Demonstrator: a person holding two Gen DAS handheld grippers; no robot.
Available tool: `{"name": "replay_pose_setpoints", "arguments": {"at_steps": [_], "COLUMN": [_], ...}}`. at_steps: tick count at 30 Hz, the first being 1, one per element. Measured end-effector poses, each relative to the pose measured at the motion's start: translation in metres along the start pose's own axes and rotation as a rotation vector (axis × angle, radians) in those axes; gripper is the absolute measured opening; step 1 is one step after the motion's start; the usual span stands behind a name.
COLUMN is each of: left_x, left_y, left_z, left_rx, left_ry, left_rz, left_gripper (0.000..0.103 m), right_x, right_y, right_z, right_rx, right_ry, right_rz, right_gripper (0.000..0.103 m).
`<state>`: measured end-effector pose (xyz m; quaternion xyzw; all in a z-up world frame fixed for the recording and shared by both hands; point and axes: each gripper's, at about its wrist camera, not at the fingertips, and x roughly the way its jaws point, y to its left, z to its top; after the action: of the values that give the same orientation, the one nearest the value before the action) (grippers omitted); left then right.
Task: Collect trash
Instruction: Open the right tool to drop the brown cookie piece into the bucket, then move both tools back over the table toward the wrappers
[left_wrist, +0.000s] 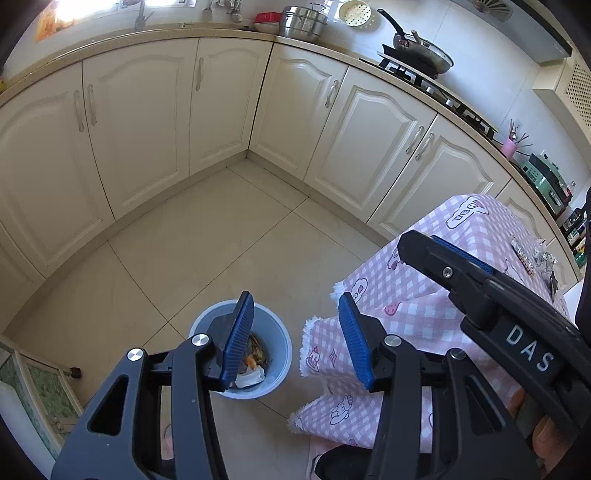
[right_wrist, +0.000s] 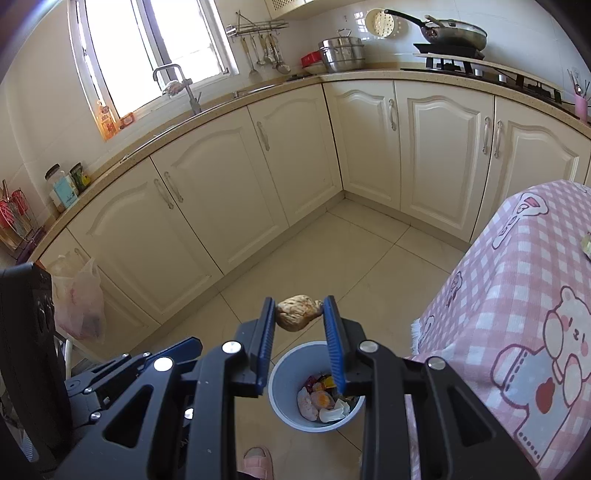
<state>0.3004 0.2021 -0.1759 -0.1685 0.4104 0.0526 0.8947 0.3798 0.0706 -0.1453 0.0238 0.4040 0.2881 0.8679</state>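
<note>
A light blue trash bin (right_wrist: 284, 402) stands on the tiled floor beside the table and holds several scraps and wrappers; it also shows in the left wrist view (left_wrist: 280, 354). My right gripper (right_wrist: 300, 314) is shut on a crumpled brown paper ball (right_wrist: 298, 312), held in the air above the bin's far side. My left gripper (left_wrist: 295, 328) is open and empty, above the bin's right rim. The right gripper's body (left_wrist: 491, 291) shows in the left wrist view over the table.
A table with a pink checked cloth (right_wrist: 524, 295) stands right of the bin; small wrappers (left_wrist: 532, 258) lie on its top. Cream cabinets (right_wrist: 236, 192) line the back. A plastic bag (right_wrist: 81, 302) hangs at left. A pink slipper (right_wrist: 256, 461) is below.
</note>
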Motion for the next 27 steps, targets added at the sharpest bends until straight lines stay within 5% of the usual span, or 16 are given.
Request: {"name": "replay_pose_setpoints", "arguments": {"at_steps": [18, 21, 27], "left_x": [-0.009, -0.011, -0.015], "left_y": [0.023, 0.024, 0.019], "left_z": [-0.003, 0.000, 0.002], "left_rx": [-0.057, -0.063, -0.057], "left_ry": [-0.013, -0.021, -0.031], "left_rz": [0.062, 0.066, 0.063], "left_gripper": [0.046, 0.046, 0.046], "right_x": [0.017, 0.020, 0.011], "right_y": [0.017, 0.017, 0.015], "right_z": [0.003, 0.005, 0.006], "right_rx": [-0.010, 0.004, -0.006], "right_ry": [-0.009, -0.022, -0.038], "right_rz": [0.020, 0.013, 0.009], "right_gripper": [0.028, 0.047, 0.048]}}
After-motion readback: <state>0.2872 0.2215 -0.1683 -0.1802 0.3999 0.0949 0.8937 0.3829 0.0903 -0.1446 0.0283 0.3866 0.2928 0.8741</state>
